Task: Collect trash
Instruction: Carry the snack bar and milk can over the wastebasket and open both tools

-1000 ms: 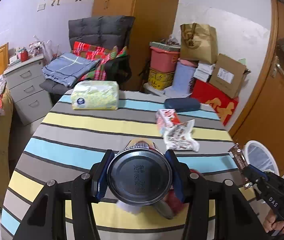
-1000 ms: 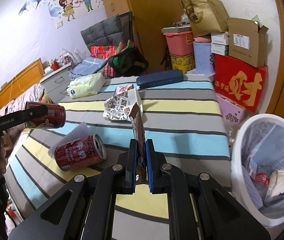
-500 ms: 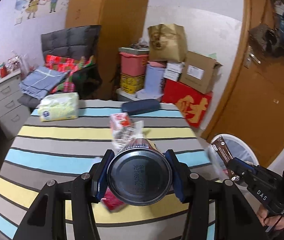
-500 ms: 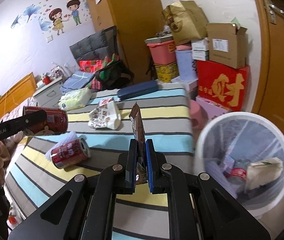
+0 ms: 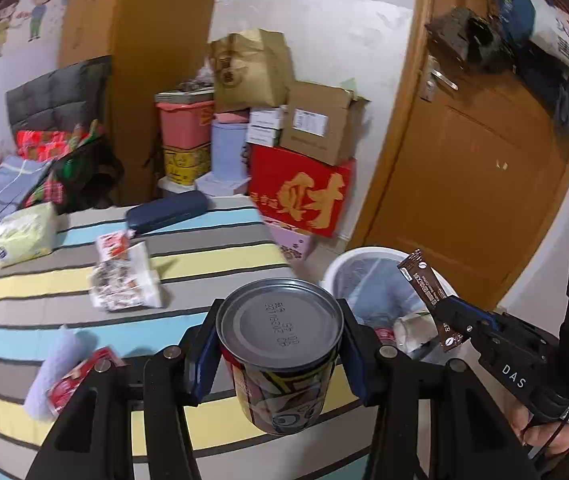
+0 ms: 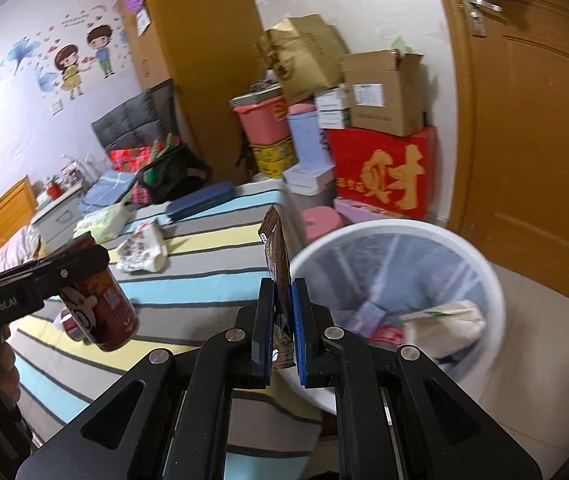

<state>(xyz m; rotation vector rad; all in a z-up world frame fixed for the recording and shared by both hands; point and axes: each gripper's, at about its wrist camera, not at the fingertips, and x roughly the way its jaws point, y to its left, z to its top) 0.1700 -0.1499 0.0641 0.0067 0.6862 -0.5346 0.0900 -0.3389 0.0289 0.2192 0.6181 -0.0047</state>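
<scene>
My left gripper (image 5: pixel 278 342) is shut on a red drink can (image 5: pixel 280 356), held above the striped table near its right edge; the can also shows in the right wrist view (image 6: pixel 100 312). My right gripper (image 6: pixel 283 312) is shut on a brown snack wrapper (image 6: pixel 276 248), held over the near rim of the white trash bin (image 6: pixel 496 300). The wrapper (image 5: pixel 428 292) and bin (image 5: pixel 348 260) also show in the left wrist view. Another red can (image 5: pixel 78 380) and a crumpled printed wrapper (image 5: pixel 124 280) lie on the table.
The striped table (image 5: pixel 212 256) also holds a tissue pack (image 5: pixel 22 234), a dark blue case (image 5: pixel 166 212) and a white tissue (image 5: pixel 50 368). Stacked boxes (image 5: pixel 300 196) stand behind the bin. A wooden door (image 5: pixel 472 176) is at right. The bin holds several pieces of trash.
Both grippers have swung right toward the bin. The wrapper now hangs over the bin's rim, and the can is closer to the table's right edge. Both grips are unchanged.
</scene>
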